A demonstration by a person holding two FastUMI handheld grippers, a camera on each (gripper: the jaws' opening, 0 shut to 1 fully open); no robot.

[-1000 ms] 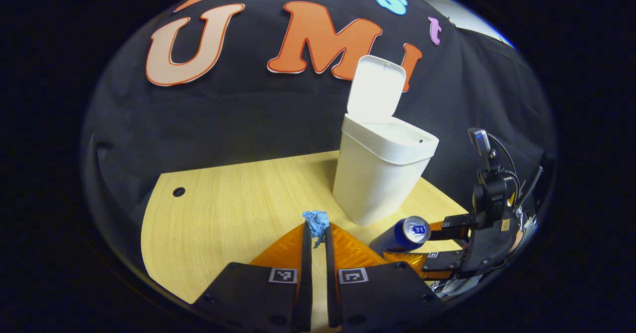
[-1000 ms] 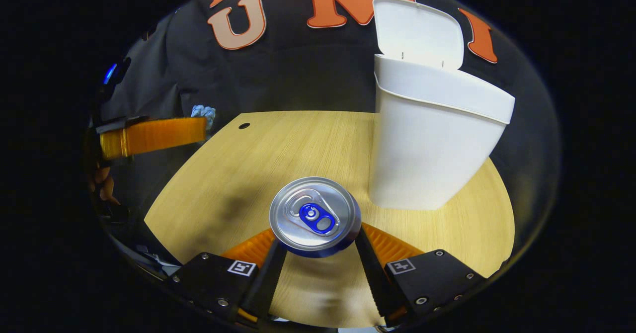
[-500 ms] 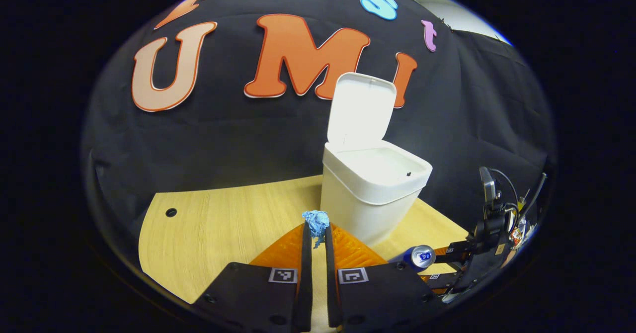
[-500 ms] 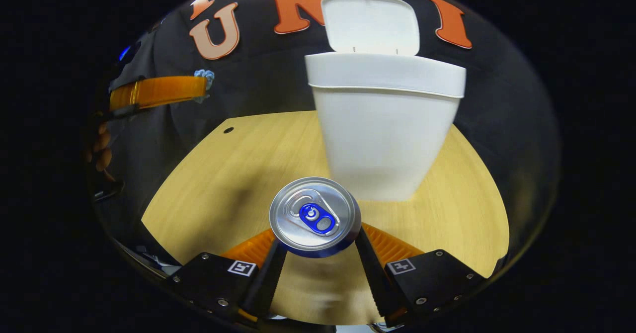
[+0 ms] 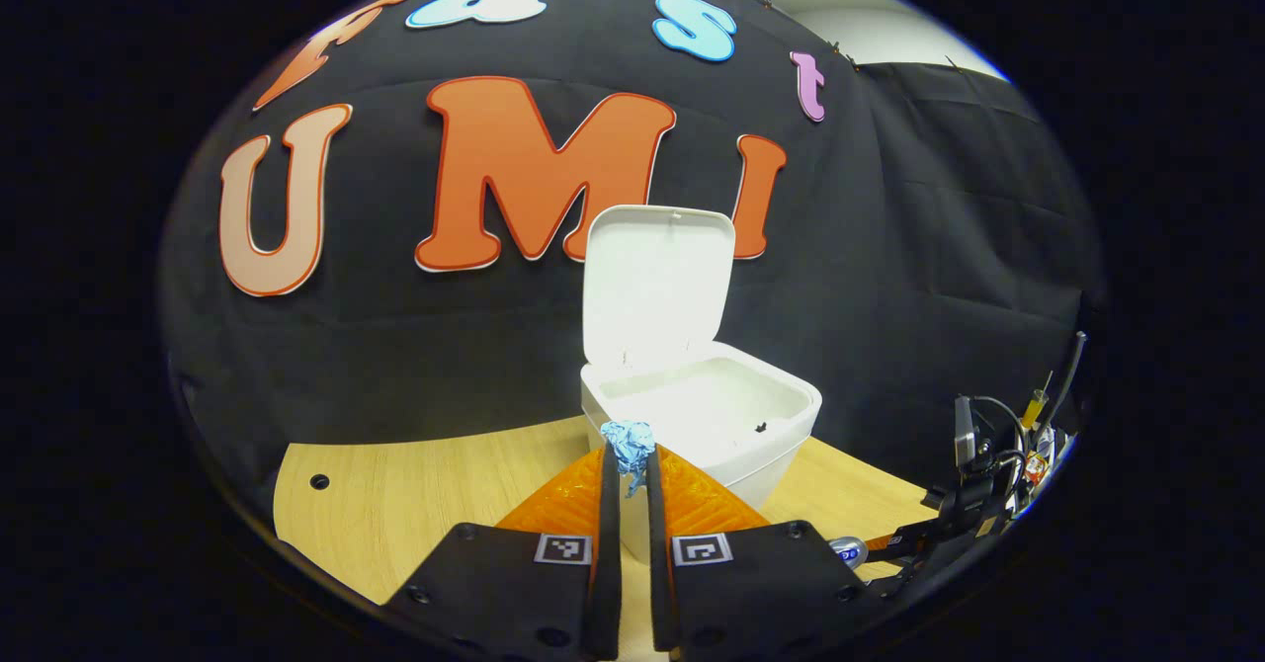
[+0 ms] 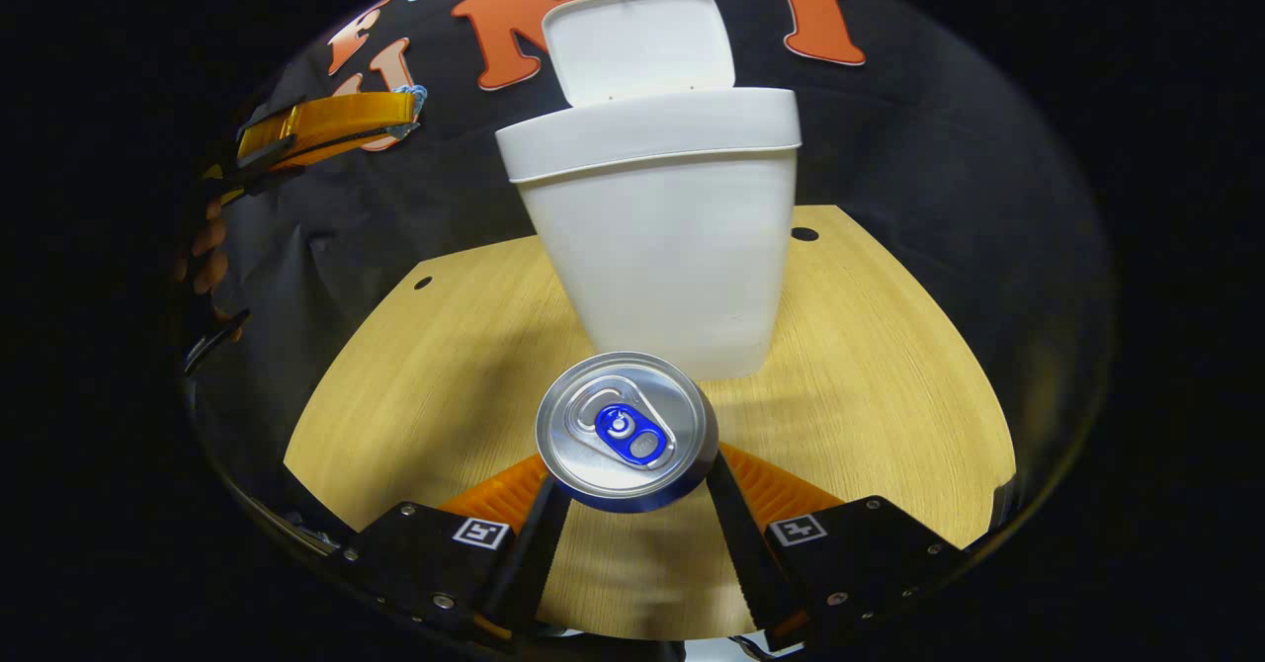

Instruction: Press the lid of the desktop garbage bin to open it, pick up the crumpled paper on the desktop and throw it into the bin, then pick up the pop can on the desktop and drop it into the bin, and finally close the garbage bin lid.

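One wooden table [image 6: 889,366] carries one white bin [image 6: 662,247], which stands upright with its single lid [image 6: 637,44] swung up and open toward the cloth wall. In the left gripper view the bin [image 5: 712,425] shows its open mouth from above, and the lid [image 5: 657,287] stands nearly vertical behind it.

There are two grippers. The right gripper [image 6: 632,474] has its two fingers spread to the width of one pop can [image 6: 625,425] and pressed on either side of it, low in front of the bin; whether the can rests on the table or is lifted cannot be told. The left gripper [image 5: 630,464] has its fingers nearly together, pinching one small blue crumpled paper [image 5: 629,442] at their tips, raised level with the bin's near rim.
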